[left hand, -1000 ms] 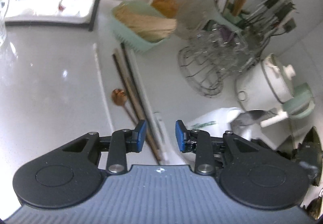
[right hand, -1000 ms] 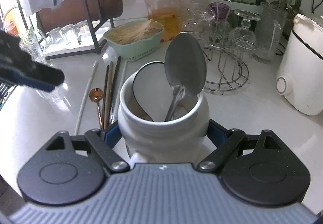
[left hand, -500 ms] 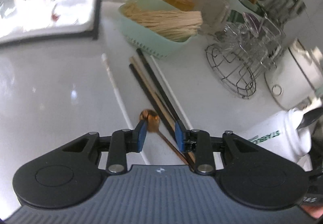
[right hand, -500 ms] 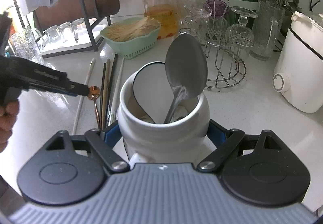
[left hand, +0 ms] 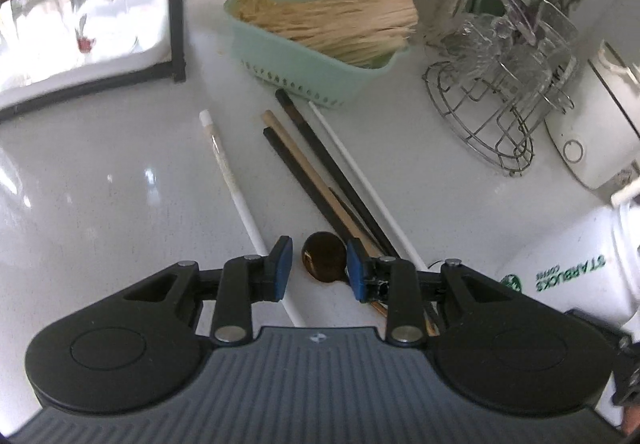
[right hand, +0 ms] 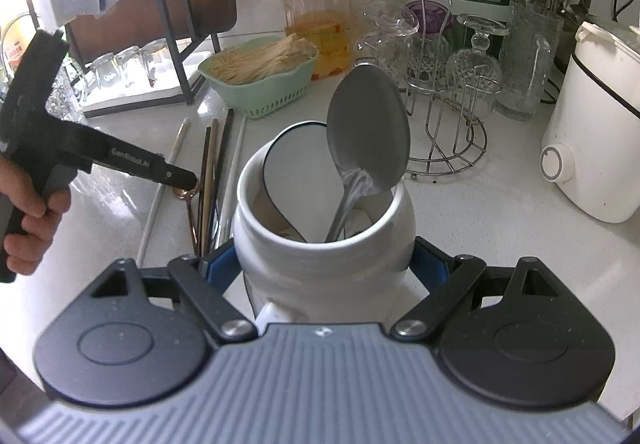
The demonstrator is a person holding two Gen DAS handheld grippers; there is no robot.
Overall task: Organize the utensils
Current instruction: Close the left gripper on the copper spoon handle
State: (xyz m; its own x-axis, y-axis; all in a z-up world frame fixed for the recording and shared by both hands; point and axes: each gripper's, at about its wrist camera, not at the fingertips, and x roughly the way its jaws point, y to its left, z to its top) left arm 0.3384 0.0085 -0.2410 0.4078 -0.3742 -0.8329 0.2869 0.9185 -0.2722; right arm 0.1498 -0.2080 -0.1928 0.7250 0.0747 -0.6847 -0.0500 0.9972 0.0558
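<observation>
A copper spoon (left hand: pixel 324 262) lies on the white counter (left hand: pixel 100 184) beside black, wooden and white chopsticks (left hand: pixel 320 152). My left gripper (left hand: pixel 319 270) hangs low over the spoon, open. The spoon's bowl sits between the blue pads (left hand: pixel 282 270), with a gap on the left side. In the right wrist view the left gripper's tip (right hand: pixel 186 180) reaches the spoon (right hand: pixel 188 195) from the left. My right gripper (right hand: pixel 324 268) is shut on a white ceramic mug (right hand: pixel 320 264). The mug holds a large steel spoon (right hand: pixel 368 132) and a white dark-rimmed scoop (right hand: pixel 300 172).
A green basket (left hand: pixel 304 64) of wooden sticks stands just behind the chopsticks. A wire rack (left hand: pixel 492 124) with glasses is at the right, with a white appliance (right hand: pixel 592 132) beyond it. A black shelf post (left hand: pixel 176 4) and upturned glasses are at the back left. A red-lidded jar (right hand: pixel 312 12) stands against the wall.
My left gripper has come down and in over the counter, and the copper spoon's bowl now lies between its fingers. The right gripper and the mug have stayed still.
</observation>
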